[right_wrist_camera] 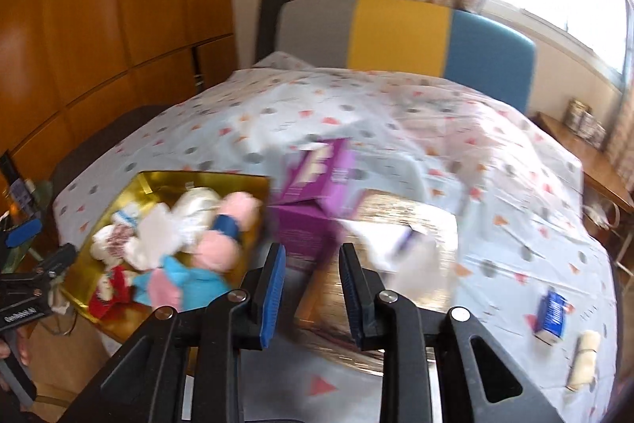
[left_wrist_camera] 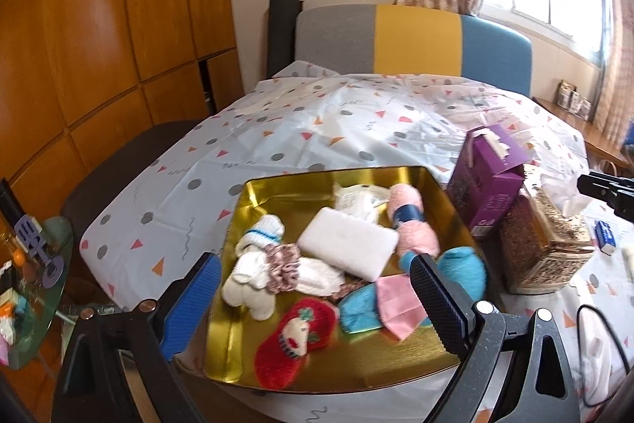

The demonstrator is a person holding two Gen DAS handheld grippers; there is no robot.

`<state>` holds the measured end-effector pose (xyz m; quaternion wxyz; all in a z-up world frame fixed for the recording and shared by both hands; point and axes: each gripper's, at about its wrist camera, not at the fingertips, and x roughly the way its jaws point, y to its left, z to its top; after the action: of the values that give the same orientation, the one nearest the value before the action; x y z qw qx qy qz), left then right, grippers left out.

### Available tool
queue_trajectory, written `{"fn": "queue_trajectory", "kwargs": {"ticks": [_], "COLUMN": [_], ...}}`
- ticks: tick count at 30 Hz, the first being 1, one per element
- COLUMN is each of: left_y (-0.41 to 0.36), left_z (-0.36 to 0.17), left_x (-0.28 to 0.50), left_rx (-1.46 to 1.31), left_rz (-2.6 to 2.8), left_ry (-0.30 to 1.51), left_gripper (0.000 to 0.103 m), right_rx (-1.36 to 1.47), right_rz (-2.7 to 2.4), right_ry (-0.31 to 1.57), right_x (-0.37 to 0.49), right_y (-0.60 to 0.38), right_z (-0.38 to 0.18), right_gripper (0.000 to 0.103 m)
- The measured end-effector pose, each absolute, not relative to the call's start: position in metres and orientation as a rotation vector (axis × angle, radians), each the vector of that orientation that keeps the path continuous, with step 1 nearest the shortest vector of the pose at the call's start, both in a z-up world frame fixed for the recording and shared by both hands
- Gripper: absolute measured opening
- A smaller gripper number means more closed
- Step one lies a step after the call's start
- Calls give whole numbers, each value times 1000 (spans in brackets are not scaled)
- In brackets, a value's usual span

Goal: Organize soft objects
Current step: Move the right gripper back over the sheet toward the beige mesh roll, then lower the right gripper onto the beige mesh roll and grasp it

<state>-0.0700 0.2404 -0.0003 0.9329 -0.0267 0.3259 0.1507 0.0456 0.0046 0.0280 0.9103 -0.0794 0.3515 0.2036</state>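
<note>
A gold tin tray (left_wrist_camera: 253, 308) holds several soft objects: a white plush bear (left_wrist_camera: 253, 276), a white sponge block (left_wrist_camera: 348, 242), a pink yarn ball (left_wrist_camera: 412, 221), teal cloth (left_wrist_camera: 463, 270), a pink cloth (left_wrist_camera: 400, 302) and a red plush (left_wrist_camera: 293, 339). My left gripper (left_wrist_camera: 313, 304) is open and empty, jaws wide over the tray's near side. My right gripper (right_wrist_camera: 313, 288) is open and empty, above the gold tissue box (right_wrist_camera: 400, 264), right of the tray (right_wrist_camera: 142, 185). The right wrist view is blurred.
A purple box (left_wrist_camera: 487, 177) and the gold tissue box (left_wrist_camera: 543, 248) stand right of the tray. A blue packet (right_wrist_camera: 552, 312) and a cream roll (right_wrist_camera: 582, 359) lie on the patterned cloth (right_wrist_camera: 356, 113) at right. A chair back (left_wrist_camera: 412, 42) stands behind. A glass side table (left_wrist_camera: 35, 288) is at left.
</note>
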Motion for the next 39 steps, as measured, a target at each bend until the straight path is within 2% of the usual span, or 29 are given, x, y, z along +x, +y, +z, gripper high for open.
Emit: {"fn": "queue_trajectory", "kwargs": {"ticks": [6, 20, 25, 29, 34, 35, 37, 39], "left_y": [213, 139, 106, 78, 37, 29, 10, -12], "left_z": [15, 41, 49, 57, 66, 67, 69, 67], "left_x": [-60, -35, -27, -21, -10, -7, 0, 9], "left_rx": [-17, 29, 64, 84, 117, 113, 104, 109], "left_rz": [228, -19, -105, -184, -281, -305, -358, -399], "left_ry": [633, 603, 591, 588, 588, 597, 619, 642], "left_gripper": [97, 97, 97, 97, 97, 97, 97, 97], "right_rx": [-107, 306, 366, 286, 235, 242, 225, 192], "right_rz": [260, -238, -332, -412, -421, -401, -391, -397], "right_ry": [725, 843, 902, 998, 1059, 1082, 1121, 1103], "right_x": [56, 61, 64, 80, 96, 98, 99, 97], "right_y": [-72, -338, -383, -391, -396, -397, -394, -389], "right_z": [29, -1, -27, -60, -92, -98, -104, -100], "right_gripper": [29, 47, 57, 58, 58, 54, 32, 30]}}
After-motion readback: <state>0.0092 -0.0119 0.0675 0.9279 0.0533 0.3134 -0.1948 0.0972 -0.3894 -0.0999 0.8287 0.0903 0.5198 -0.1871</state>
